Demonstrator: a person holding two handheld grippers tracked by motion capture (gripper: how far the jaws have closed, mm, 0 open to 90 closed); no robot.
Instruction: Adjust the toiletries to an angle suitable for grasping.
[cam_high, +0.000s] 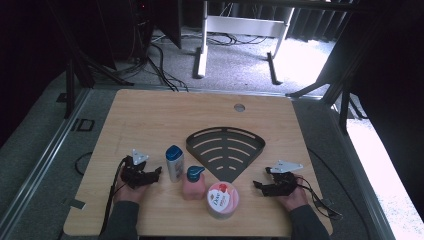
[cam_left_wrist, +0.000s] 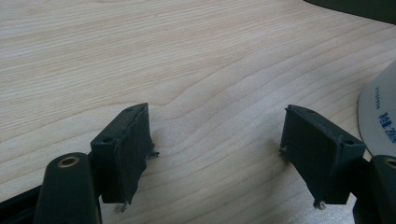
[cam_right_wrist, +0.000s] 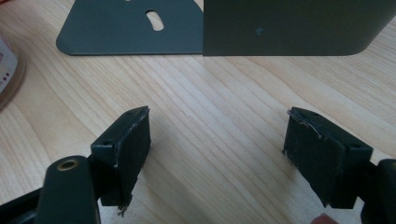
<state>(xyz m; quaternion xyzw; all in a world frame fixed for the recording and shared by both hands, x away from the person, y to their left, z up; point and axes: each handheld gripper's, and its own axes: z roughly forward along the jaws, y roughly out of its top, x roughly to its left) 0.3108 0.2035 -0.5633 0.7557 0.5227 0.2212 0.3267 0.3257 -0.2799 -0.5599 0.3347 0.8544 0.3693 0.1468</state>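
Overhead, both bottles (cam_high: 174, 162) show; right gripper (cam_right_wrist: 217, 135) view faces rack (cam_right_wrist: 140, 28).

Table (cam_high: 150, 115) of pale wood grain, smooth and matt; corner shelf (cam_high: 226, 150) dark matt metal, slotted; gripper pads (cam_left_wrist: 126, 149) black, rough and frayed; bottles (cam_high: 174, 162) glossy plastic.

Each black tool (cam_high: 158, 172) carries a grey three-cornered plate, a trailing cable and brass-ringed screw holes.
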